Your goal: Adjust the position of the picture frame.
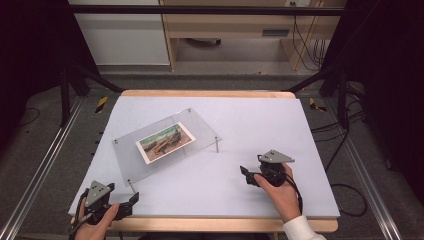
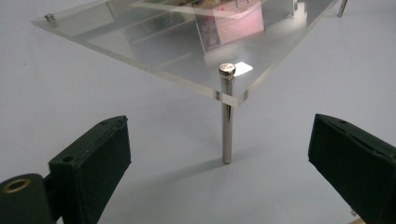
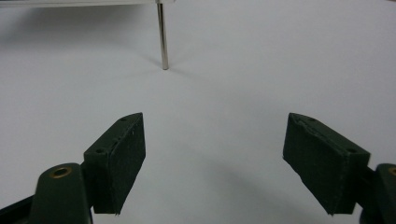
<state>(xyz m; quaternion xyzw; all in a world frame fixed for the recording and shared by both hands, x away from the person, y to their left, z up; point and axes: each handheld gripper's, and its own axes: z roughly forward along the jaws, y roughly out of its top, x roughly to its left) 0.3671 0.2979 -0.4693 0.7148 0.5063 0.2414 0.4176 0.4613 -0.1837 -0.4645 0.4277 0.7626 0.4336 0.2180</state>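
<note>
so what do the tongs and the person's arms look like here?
Both tongs, left and right, have black bodies, each topped by a grey three-cornered plate. Their jaws carry flat, dark, blocky pads with small holes and a brass-coloured eyelet at the base. A black cable trails from the right one. A white cuff shows on the right arm.

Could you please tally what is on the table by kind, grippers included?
Clear acrylic stand: 1
Photo card on the stand: 1
Metal legs seen under the stand, e.g.: 2
Grippers, left gripper and right gripper, both open and empty: 2
Total: 6
</note>
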